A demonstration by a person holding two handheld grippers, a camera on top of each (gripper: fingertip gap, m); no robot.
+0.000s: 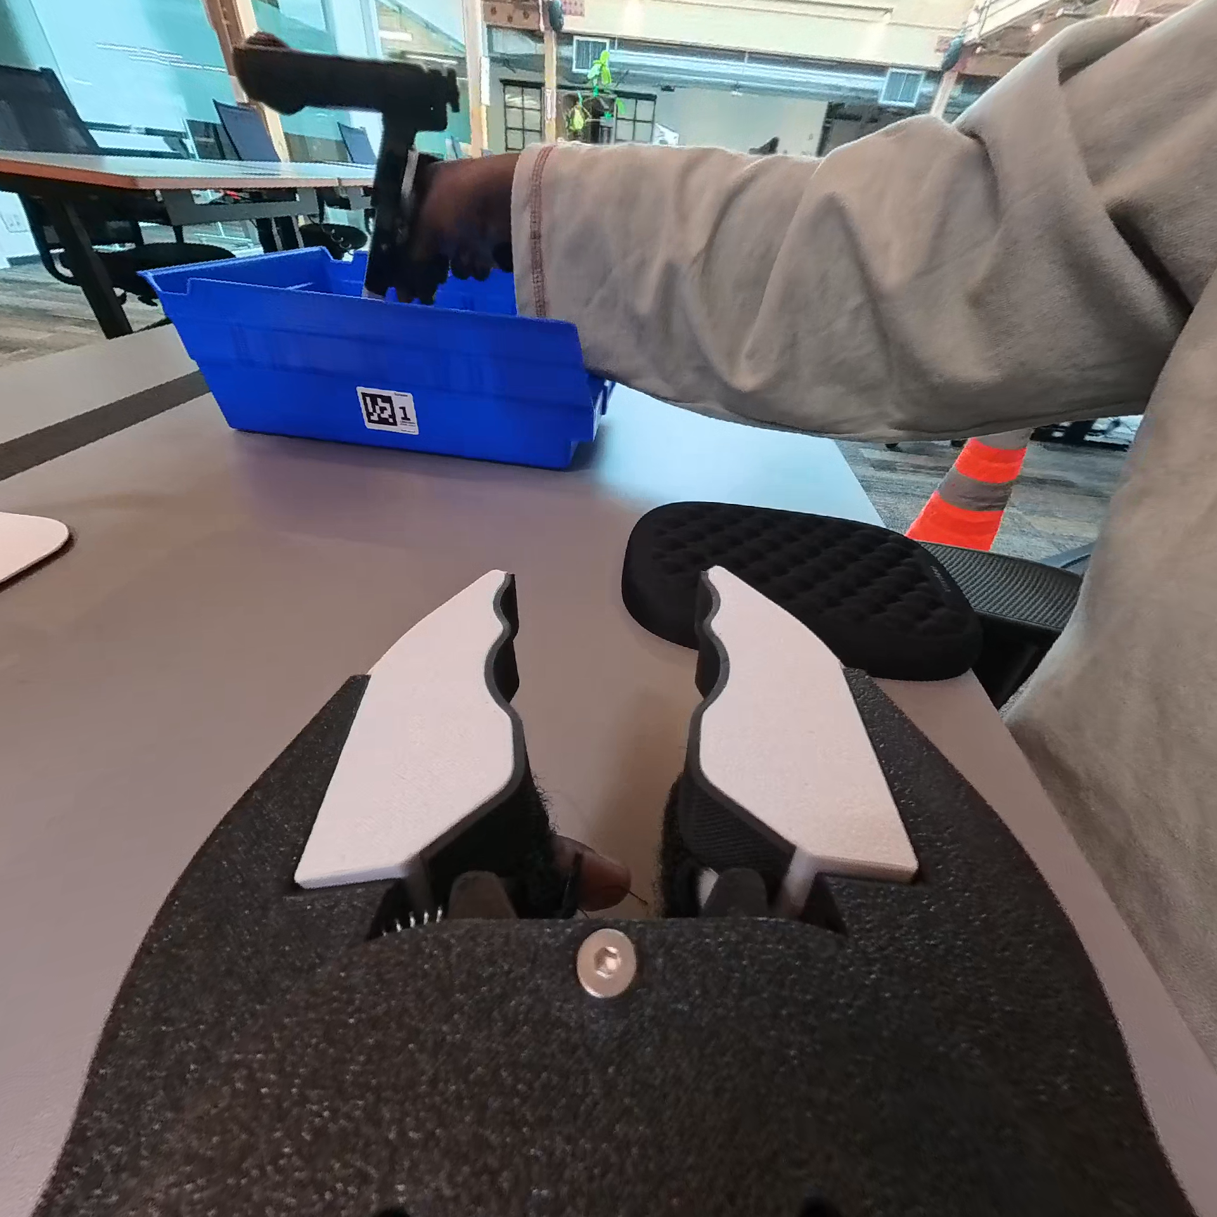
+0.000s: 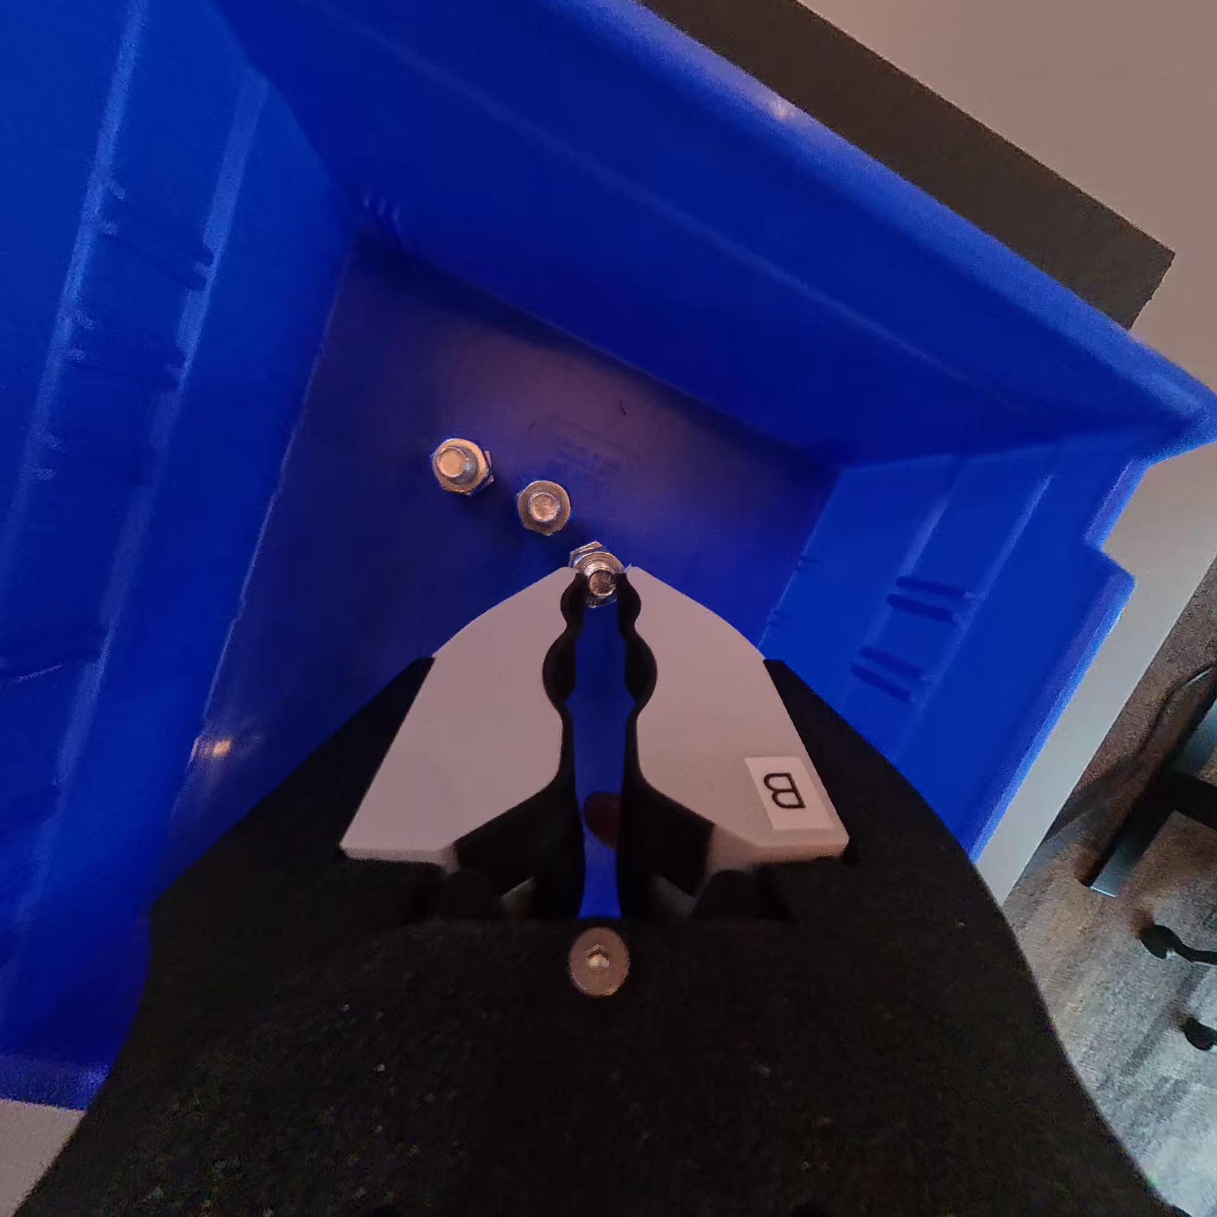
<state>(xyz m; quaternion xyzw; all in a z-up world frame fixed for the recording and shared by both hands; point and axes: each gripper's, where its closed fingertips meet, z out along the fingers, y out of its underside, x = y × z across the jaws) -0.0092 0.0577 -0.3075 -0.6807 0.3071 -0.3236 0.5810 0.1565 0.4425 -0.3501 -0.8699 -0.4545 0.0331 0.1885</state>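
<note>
- A silver bolt (image 2: 600, 579) with a nut on it is clamped between the tips of the right gripper (image 2: 600, 574), the dark pads pressed on either side of it, deep inside the blue bin (image 2: 658, 217).
- Two more bolts (image 2: 461, 466) (image 2: 544, 506) are stood upright on the bin floor, just beside the clamped one and apart from each other.
- The hold is judged slight: only the very tips are on the bolt, so it could twist or slip out if the gripper is tilted or jolted.
- The nearest standing bolt could be knocked over by the gripper tips, given how close it is.
- The left gripper (image 1: 609, 583) is held over the grey desk (image 1: 263, 593) with its fingers spread apart and nothing between them; a black mesh pad (image 1: 823, 573) lies just beside its right fingertip.
- The bin is seen farther back on the desk, with a person's grey sleeve (image 1: 823, 276) reaching over its edge.
</note>
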